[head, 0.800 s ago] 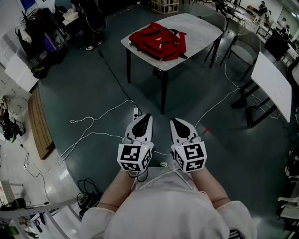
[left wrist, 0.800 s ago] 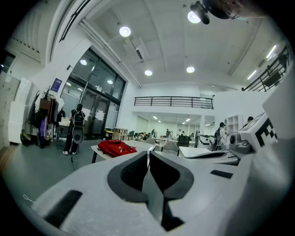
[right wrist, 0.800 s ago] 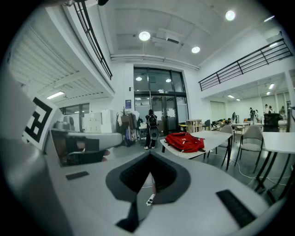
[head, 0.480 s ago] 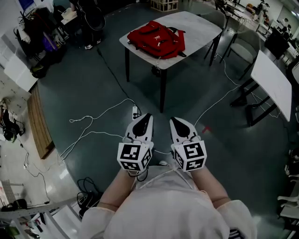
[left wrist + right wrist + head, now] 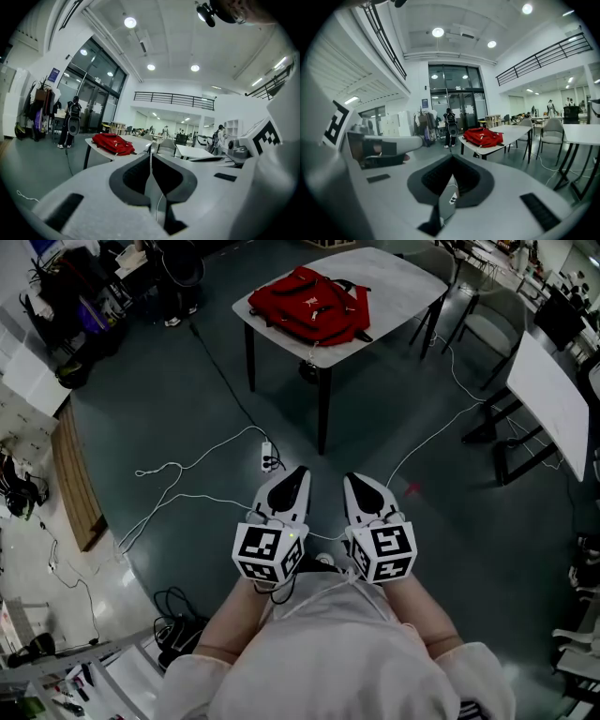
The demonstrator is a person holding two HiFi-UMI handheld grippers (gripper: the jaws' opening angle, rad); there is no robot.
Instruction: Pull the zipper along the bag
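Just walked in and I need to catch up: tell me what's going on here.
A person holds a two-jaw gripper in each hand, close to the body. The left gripper and the right gripper are both shut and empty, and both point toward a table ahead. A red backpack lies on that table, some way off and untouched. The zipper pull has not yet begun.

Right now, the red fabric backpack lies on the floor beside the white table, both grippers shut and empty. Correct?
No: the red fabric backpack lies on the white table, not down beside it; the head view shows it. The left gripper and right gripper are shut and empty.
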